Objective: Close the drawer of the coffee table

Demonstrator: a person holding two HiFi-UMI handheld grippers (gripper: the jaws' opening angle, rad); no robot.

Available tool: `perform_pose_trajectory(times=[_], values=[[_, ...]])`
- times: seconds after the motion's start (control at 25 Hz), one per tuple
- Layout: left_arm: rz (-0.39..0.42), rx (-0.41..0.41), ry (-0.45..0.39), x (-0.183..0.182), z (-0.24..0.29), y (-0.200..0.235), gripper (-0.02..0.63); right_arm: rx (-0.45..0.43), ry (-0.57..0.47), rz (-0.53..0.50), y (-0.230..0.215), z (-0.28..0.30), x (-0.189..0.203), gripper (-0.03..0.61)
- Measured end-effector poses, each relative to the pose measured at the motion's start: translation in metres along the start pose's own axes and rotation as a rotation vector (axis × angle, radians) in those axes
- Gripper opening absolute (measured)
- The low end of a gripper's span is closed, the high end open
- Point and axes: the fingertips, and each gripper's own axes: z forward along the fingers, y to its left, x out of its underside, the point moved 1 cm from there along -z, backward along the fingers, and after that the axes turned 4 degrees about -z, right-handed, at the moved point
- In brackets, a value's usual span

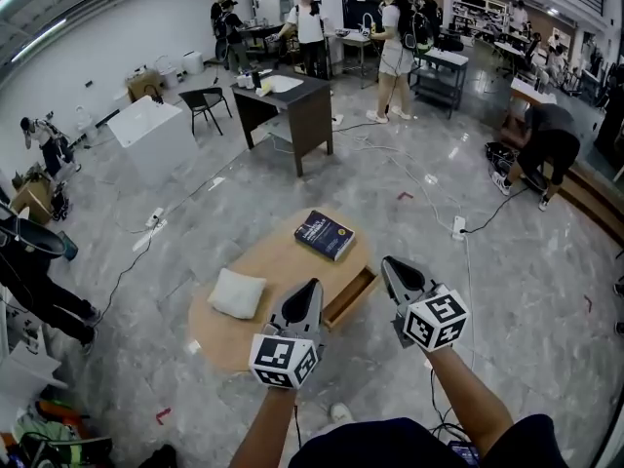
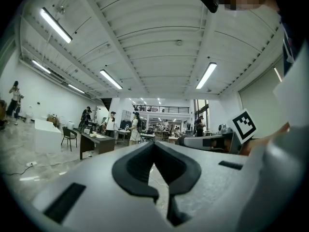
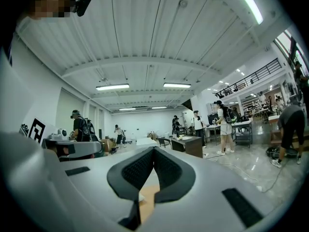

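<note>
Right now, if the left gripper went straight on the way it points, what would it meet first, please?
Probably nothing near: the left gripper points about level, above the coffee table, toward open floor and distant desks; depth is unclear.

Head cam over table (image 1: pixel 283 261); others roomward.

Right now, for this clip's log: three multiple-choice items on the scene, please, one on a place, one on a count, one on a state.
1. The book lies: A on the coffee table; B on the floor; C on a chair.
2. Things on the tabletop: A one; B two; C four.
3. The drawer is: A shut; B open; C taken out.
Answers: 1 A, it rests at the table's far end; 2 B, book and white cushion; 3 B, it juts from the table's side.
</note>
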Motion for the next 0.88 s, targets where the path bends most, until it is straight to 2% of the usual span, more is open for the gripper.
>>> perform_pose_trajectory(times=[0.44,0.88], values=[[-0.003,-0.008,-0.006,-0.001,-0.005,0.013,0.002,-0.031,0.023,-0.019,0.014,0.013,0.005,0.011],[-0.004,0.003,0.018,0.008,0.027,0.012,0.002,-0.029,0.026,0.001,-0.012,0.024,0.010,0.011]])
